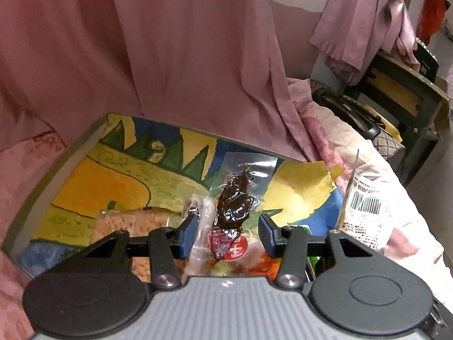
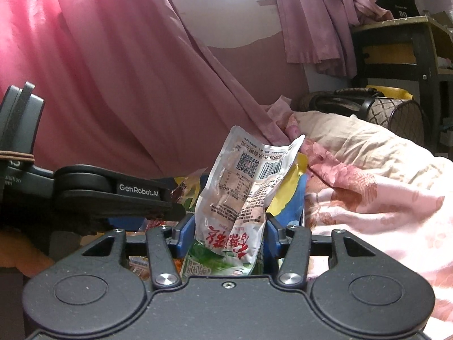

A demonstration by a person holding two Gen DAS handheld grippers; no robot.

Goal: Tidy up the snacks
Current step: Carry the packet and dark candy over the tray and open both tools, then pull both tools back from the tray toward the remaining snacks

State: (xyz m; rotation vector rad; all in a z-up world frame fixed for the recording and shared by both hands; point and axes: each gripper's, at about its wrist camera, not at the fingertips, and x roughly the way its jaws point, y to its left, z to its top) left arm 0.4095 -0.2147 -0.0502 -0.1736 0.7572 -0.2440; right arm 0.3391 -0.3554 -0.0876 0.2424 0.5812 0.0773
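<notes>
Left wrist view takes in, largest first, a broad pink curtain [image 1: 170,42] in soft folds behind everything; below it a floral pink bedsheet [image 1: 396,187], rumpled and matte; then a box [image 1: 93,130] with thin grey walls and a floor printed in glossy yellow, green and blue shapes; in it lies a clear vacuum pouch [image 1: 240,195] holding a dark, shiny, lumpy snack with a red round label at its near end. The left gripper [image 1: 228,228] frames that pouch; its blue pads stand partly apart on either side and neither visibly presses the film, so the pouch lies between them, not gripped. At the box's right edge a crinkled white snack bag [image 1: 365,206] stands upright, barcode facing out.

Right wrist view shows the same white bag [image 2: 240,195], creased foil-like film with a QR code, red lettering and a green printed base; it rises between the blue pads of the right gripper [image 2: 230,231], which sit against its sides at a half-wide setting, holding it.
</notes>
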